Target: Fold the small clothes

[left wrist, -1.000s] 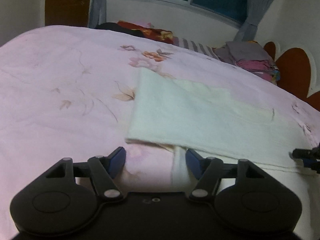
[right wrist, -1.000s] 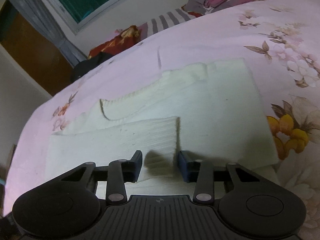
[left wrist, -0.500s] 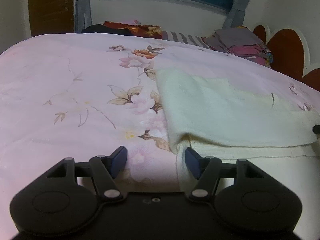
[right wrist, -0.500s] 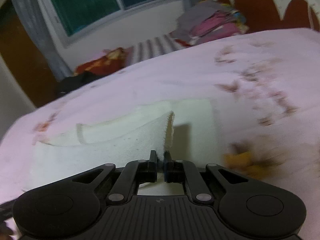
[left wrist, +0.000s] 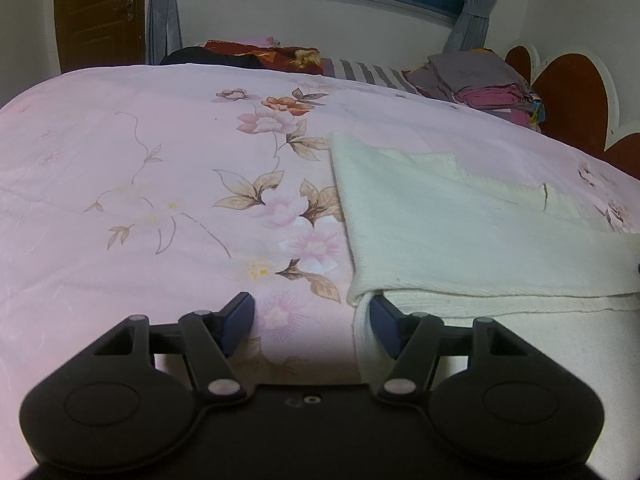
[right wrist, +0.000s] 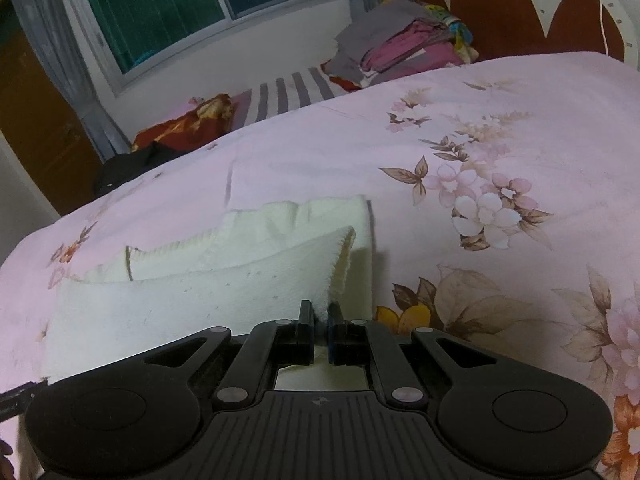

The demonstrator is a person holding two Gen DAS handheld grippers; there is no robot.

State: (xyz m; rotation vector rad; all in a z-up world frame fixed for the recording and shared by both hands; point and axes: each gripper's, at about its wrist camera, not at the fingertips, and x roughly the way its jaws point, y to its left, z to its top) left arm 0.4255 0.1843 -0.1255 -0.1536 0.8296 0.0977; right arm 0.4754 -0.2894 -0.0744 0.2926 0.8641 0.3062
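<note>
A: Entry one, containers. Any bins, baskets, trays?

B: None that I can see from here. The nearest thing to storage is a loose stack of folded clothes at the head of the bed, grey on top, pink below.

A: The garment?

B: A cream knitted garment lies on the pink floral bedspread, partly folded, one layer laid over another. In the left wrist view its folded corner sits just beyond the right-hand fingertip.

A: Left gripper?

B: The left gripper has its jaws spread wide and holds nothing. One blue pad is over bare bedspread, the other at the garment's edge; contact cannot be confirmed.

A: Right gripper?

B: The right gripper is closed down to a narrow slit, pinching a cream edge of the garment. The cloth rises from the jaws as a lifted flap, clear of the layer underneath.

A: Surface and room?

B: Bedspread mostly smooth, with flower prints. Behind it are a striped cloth, a red patterned bundle, a window with grey curtains, a brown door, and a scalloped red-brown headboard.
</note>
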